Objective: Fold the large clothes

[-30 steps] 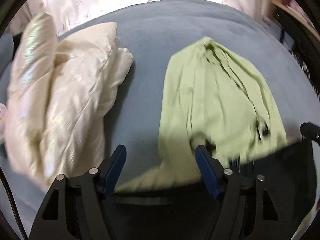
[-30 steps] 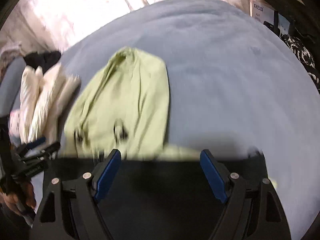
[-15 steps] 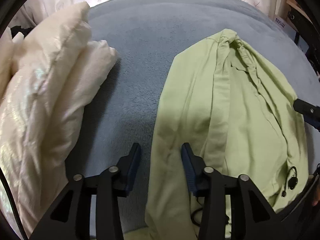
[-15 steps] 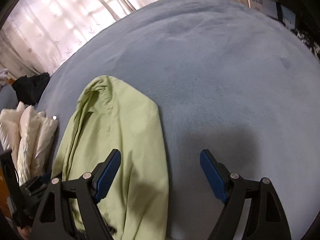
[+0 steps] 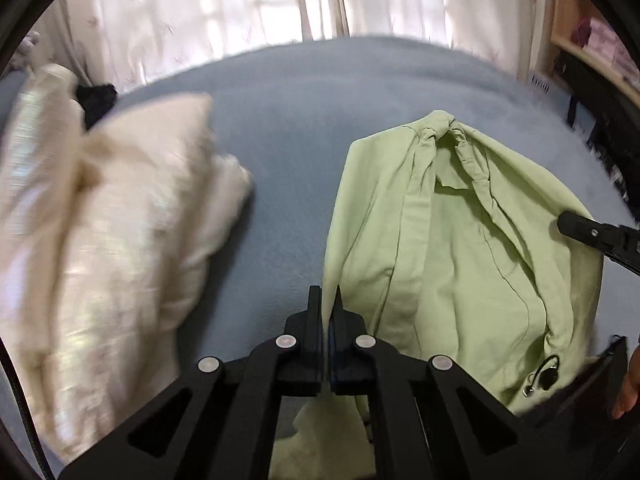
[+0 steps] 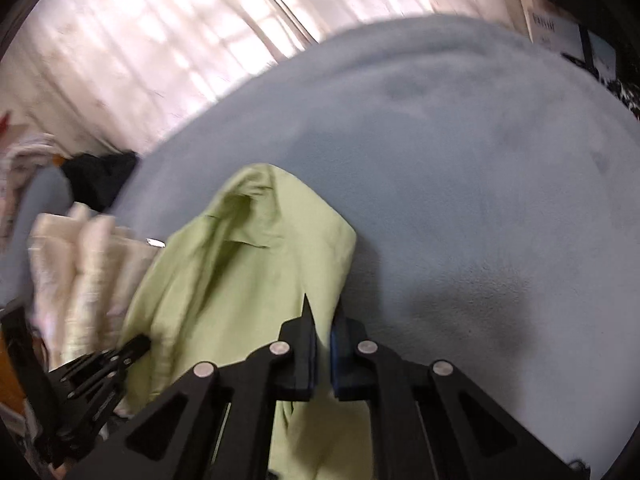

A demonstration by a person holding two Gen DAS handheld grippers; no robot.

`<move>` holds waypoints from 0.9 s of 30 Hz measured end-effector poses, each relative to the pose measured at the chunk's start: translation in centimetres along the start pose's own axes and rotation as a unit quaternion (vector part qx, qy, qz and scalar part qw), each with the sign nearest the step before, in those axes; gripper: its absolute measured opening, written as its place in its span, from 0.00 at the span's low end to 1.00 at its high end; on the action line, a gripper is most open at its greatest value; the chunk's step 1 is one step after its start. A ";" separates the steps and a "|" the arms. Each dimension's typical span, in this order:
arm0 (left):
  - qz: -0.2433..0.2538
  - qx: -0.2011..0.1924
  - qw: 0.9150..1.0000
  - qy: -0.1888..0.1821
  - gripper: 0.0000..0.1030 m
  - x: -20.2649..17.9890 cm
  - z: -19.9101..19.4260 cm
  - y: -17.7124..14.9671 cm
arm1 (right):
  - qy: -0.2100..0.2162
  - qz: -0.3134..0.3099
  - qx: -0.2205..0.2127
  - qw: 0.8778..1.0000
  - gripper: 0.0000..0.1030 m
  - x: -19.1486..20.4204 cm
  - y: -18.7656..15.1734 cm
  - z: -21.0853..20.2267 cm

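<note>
The garment (image 5: pixel 460 264) is a plain pale green, and it lies on a bed (image 5: pixel 288 184) covered in muted grey-blue. Left of the garment the pillows (image 5: pixel 112 240) are cream with a faint sheen, and behind them sits a black heap (image 5: pixel 96 98). Beyond the bed the curtains (image 5: pixel 224 12) are pinkish white with small sprig marks; each hand-held gripper (image 5: pixel 327 300) is black with blue pads.

Garment (image 5: pixel 460 264) on bed (image 5: pixel 304 92), beside pillow (image 5: pixel 112 232)

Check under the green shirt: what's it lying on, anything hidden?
The green shirt lies on the blue-grey blanket, which shows all around it. The cream bedding sits apart, beside it. Whatever is directly beneath the shirt is covered, so I cannot tell.
</note>
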State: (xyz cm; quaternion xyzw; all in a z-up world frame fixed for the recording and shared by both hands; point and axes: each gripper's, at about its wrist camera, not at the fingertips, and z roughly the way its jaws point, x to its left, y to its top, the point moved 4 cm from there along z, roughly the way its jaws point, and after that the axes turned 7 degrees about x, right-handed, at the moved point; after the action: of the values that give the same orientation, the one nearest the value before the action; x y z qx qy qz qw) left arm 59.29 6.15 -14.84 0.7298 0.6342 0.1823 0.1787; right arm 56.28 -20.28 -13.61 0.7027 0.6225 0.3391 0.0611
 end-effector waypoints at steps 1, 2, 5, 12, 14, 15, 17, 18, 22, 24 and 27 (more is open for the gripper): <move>0.001 -0.009 1.000 -0.002 0.00 0.4 -1.2 -0.4 | 0.010 -0.016 -0.018 1.000 0.05 0.7 -0.5 -1.6; 0.000 -0.017 1.000 -0.007 0.00 0.8 -2.4 -0.9 | 0.018 -0.036 -0.034 0.999 0.05 1.5 -1.0 -3.3; -0.009 -0.058 0.997 -0.044 0.00 2.8 -6.8 -4.2 | 0.046 -0.086 -0.071 0.993 0.05 3.1 -3.6 -7.9; 0.022 -0.024 0.997 -0.073 0.03 6.4 -8.7 -14.5 | 0.016 -0.150 -0.038 0.988 0.22 1.8 -14.5 -12.6; 0.015 0.011 0.998 -0.061 0.03 7.5 -8.3 -17.7 | 0.004 -0.139 0.000 0.990 0.28 0.4 -17.3 -12.3; 0.009 0.020 0.998 -0.060 0.03 8.7 -8.6 -19.0 | -0.002 -0.132 0.016 0.991 0.28 -0.2 -18.5 -12.3; -0.003 0.033 0.998 -0.062 0.03 9.7 -9.1 -20.4 | -0.012 -0.113 0.049 0.992 0.28 -1.5 -21.1 -12.2; -0.009 0.038 0.997 -0.059 0.03 10.3 -9.4 -21.1 | -0.016 -0.106 0.059 0.992 0.28 -1.9 -22.1 -12.4; -0.016 0.055 0.996 -0.062 0.03 11.8 -11.9 -23.0 | -0.015 -0.099 0.067 0.993 0.28 -1.5 -24.6 -14.2; -0.021 0.058 0.996 -0.068 0.03 11.8 -14.0 -24.0 | -0.013 -0.099 0.067 0.993 0.28 -1.0 -24.9 -15.1; -0.018 0.052 0.996 -0.072 0.04 10.3 -17.0 -25.3 | -0.005 -0.099 0.069 0.993 0.28 0.6 -25.8 -17.0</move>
State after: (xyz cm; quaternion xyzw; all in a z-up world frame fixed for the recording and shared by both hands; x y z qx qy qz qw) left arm 30.45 20.23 -12.10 0.7382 0.6410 0.0927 0.1887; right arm 25.42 -19.81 -13.52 0.6415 0.7109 0.2842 0.0487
